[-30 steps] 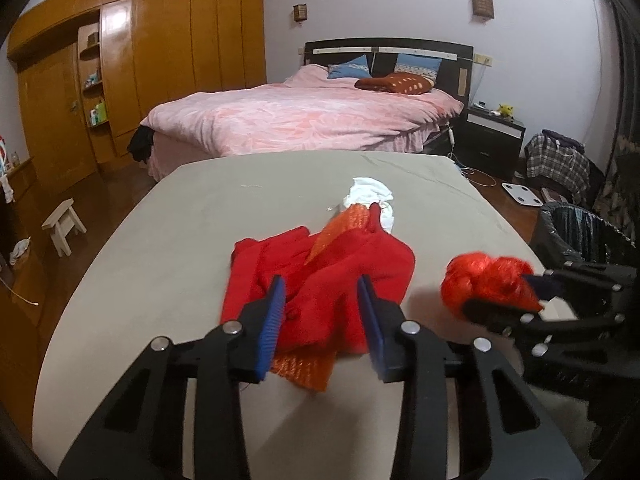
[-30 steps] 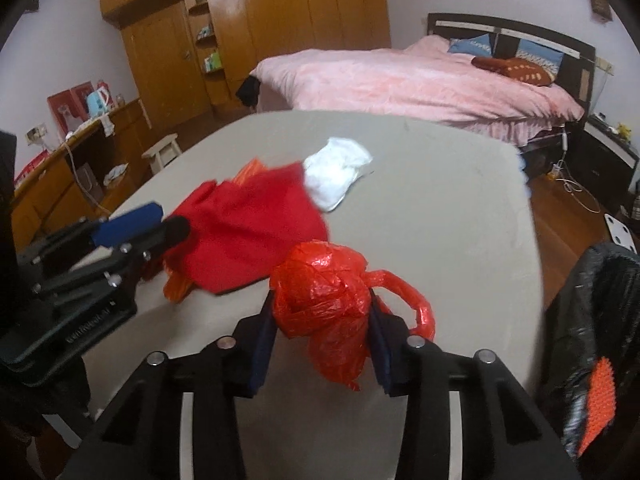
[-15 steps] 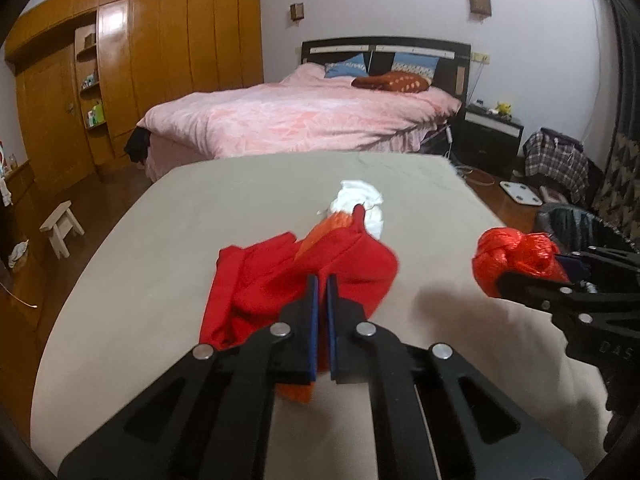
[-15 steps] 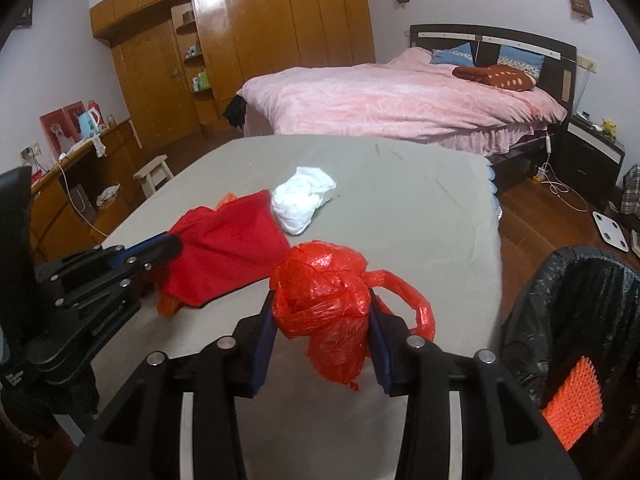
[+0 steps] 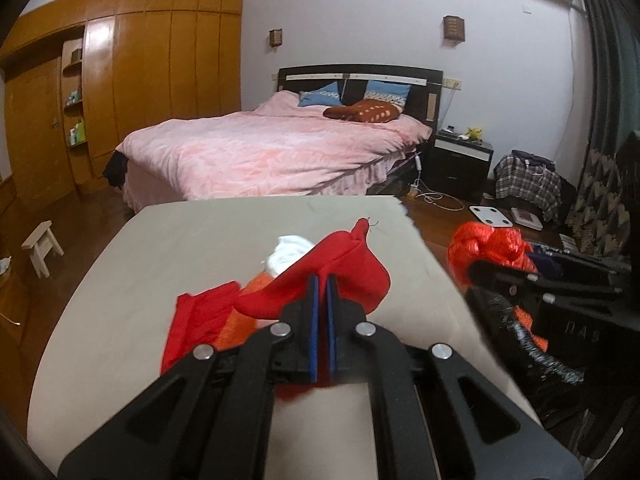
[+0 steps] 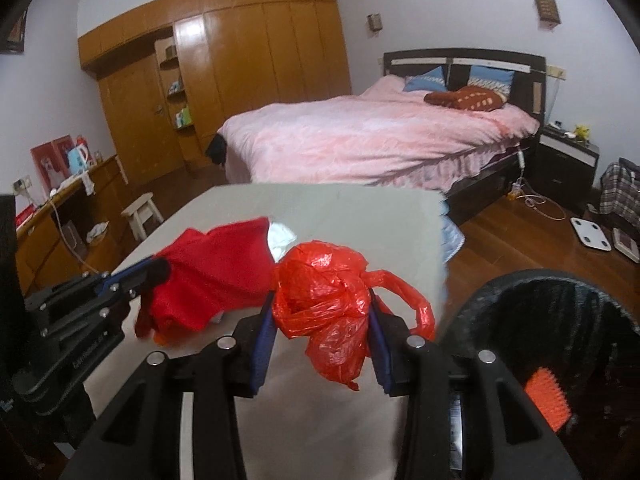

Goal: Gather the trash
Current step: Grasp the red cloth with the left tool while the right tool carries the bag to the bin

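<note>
Raised letters on the side of the right gripper (image 6: pixel 323 322) read "DAS" in the left wrist view; the lettering on the left gripper (image 5: pixel 320 292) in the right wrist view is too blurred to read. The black mesh waste bin (image 6: pixel 560 292) stands beside the table's right edge and holds a bright orange bristly piece (image 6: pixel 548 400) — little else inside can be made out. The right gripper is clenched on a crumpled red plastic bag (image 6: pixel 324 312), its tied handle loop (image 6: pixel 404 296) sticking out to the right, toward the bin; the bag hangs just above the grey-beige table top (image 6: pixel 320 208). The left gripper's blue pads are pinched together on a fold of soft red cloth (image 5: pixel 336 268), which trails from the jaws down to the table, with its long axis running left and its free corner pointing up and away. Behind the cloth lie an orange netted piece (image 5: pixel 256 284) and a crumpled white wad (image 5: pixel 288 252).
</note>
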A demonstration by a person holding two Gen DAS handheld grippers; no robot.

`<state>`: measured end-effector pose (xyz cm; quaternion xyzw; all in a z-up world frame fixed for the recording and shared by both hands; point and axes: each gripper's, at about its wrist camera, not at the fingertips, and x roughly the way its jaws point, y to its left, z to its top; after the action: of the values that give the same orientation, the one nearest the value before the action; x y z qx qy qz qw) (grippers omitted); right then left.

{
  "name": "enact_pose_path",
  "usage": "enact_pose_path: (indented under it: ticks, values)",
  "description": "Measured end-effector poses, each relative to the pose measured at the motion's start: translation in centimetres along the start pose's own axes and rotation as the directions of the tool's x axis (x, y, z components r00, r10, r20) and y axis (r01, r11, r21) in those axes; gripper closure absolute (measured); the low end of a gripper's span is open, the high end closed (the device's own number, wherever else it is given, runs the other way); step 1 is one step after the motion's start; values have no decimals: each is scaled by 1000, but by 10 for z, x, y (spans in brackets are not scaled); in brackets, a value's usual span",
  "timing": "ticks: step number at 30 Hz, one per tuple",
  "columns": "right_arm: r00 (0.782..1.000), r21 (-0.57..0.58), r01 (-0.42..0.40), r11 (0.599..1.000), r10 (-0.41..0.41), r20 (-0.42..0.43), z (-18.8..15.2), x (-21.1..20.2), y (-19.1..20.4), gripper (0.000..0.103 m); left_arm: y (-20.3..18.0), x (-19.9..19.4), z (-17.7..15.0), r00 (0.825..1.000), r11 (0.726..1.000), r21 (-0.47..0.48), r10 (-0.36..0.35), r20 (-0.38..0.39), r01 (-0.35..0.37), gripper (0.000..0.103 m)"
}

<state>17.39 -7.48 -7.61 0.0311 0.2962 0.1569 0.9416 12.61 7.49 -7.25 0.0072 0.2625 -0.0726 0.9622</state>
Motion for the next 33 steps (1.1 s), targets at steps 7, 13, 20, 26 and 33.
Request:
enact_pose_path:
  ticks: [7, 13, 20, 26, 33]
  values:
    - [998, 30, 56, 998, -57, 34, 4, -26, -27, 62, -28, -5, 6, 999, 999, 25, -38, 10, 38, 100]
    - [993, 51, 102, 993, -105, 54, 4, -46, -47, 62, -51, -7, 11, 997, 997, 43, -71, 18, 70, 100]
    - [985, 74, 158, 985, -162, 64, -2, -65, -71, 62, -76, -4, 17, 992, 991, 58, -122, 20, 121, 100]
    - [972, 103, 211, 972, -219, 78, -5, -84, -94, 62, -103, 0, 22, 984, 982, 79, -176, 22, 173, 100]
    - [955, 146, 271, 951, -286, 86, -10, -102, -123, 62, -141, 11, 29, 968, 962, 114, -251, 24, 246, 100]
